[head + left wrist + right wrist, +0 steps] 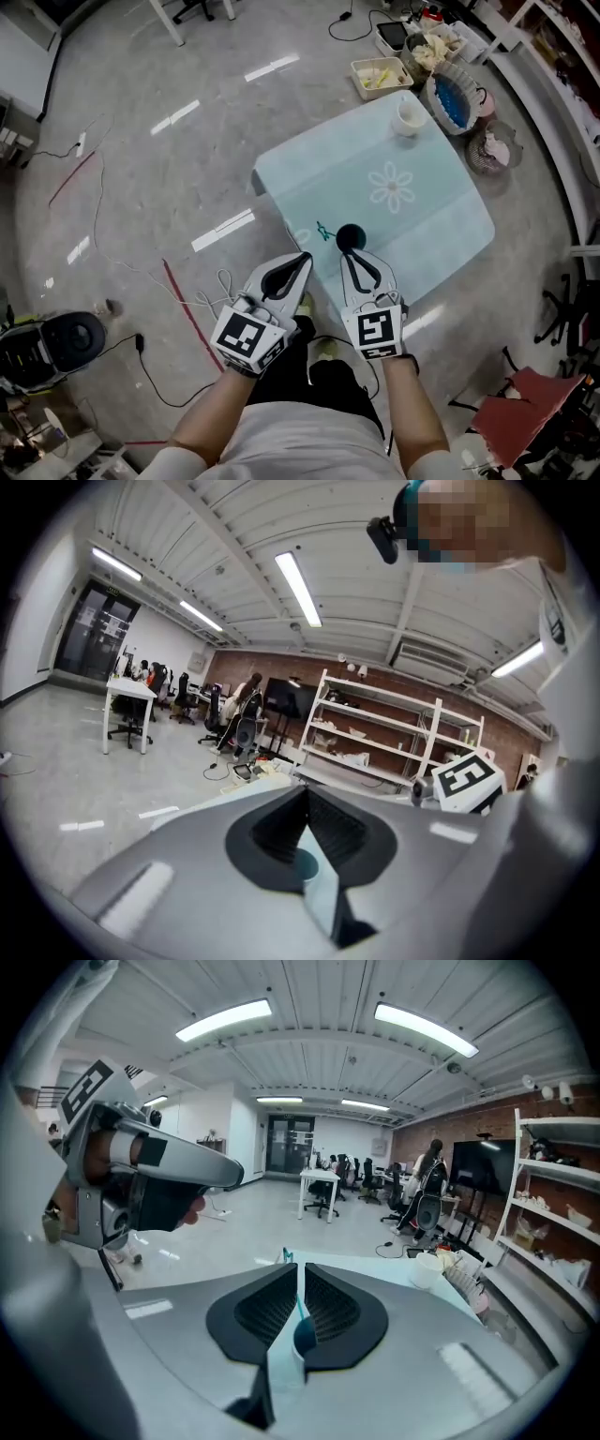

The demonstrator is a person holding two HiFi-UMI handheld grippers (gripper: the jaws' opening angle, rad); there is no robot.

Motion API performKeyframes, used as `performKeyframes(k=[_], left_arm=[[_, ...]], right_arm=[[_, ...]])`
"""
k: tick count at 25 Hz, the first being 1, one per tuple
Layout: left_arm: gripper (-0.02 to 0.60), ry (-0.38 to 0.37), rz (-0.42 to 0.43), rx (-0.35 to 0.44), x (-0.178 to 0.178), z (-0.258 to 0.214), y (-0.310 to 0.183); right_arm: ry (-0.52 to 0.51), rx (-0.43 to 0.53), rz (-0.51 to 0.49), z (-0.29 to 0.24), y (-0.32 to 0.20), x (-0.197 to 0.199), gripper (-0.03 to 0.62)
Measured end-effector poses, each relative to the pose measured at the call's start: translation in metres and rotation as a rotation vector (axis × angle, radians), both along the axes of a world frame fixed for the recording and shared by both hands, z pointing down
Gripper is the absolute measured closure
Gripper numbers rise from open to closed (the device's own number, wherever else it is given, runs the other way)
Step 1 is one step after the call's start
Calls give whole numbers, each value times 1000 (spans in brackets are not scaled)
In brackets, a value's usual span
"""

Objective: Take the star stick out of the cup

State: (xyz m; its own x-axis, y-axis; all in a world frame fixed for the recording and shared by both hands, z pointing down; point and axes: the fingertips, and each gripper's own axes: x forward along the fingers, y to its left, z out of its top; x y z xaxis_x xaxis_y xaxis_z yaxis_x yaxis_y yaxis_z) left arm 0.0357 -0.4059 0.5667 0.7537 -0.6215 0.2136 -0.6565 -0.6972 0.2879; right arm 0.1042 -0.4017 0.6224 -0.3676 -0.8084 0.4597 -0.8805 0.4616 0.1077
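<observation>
Star stick (323, 232) is a thin teal thing leaning out of the dark cup (350, 237), its star end tipped toward the left claw's side. Cup and stick stand just ahead of the right claw (348, 255), near its tips but apart from them. The pale teal tabletop (422, 225), printed with a white flower, spreads out ahead of both claws, with its near edge under their tips. The left claw (305, 256) hangs just left of the right one, short of the stick, its jaws closed tip to tip with nothing in them. Its own view shows the pads meeting at the front. Through the wedge of gap behind them it shows only a sliver of tabletop and a round dark-teal patch too cut off to name for sure. That view also catches the right gripper's marker cube off to the right. The right claw is drawn together as well, down to a thin slit, and grips nothing. Through that slit the right gripper view shows the stick rising from the cup, the star peeking just above the jaw tips. Only the head view shows the gap between claw and cup. A white cup (408, 117) stands at the far corner, well beyond the right claw. The star's outline is too small to make out in any view.
</observation>
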Motion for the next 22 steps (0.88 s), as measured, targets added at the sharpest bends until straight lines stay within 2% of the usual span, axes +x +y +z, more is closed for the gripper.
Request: performKeyframes(k=[9,15,22], left_arm=[[575,-2,1,-75,-3,53,-12],[575,-3,-2,-84,-7,68,-24],[575,2,-3,-90,-6,77,-28]], right_arm=[[127,-55,-45,65,-15,-11,579],[204,-81,-59,90,-26,-13,572],[245,-100,-77,106,-30,-12,557]])
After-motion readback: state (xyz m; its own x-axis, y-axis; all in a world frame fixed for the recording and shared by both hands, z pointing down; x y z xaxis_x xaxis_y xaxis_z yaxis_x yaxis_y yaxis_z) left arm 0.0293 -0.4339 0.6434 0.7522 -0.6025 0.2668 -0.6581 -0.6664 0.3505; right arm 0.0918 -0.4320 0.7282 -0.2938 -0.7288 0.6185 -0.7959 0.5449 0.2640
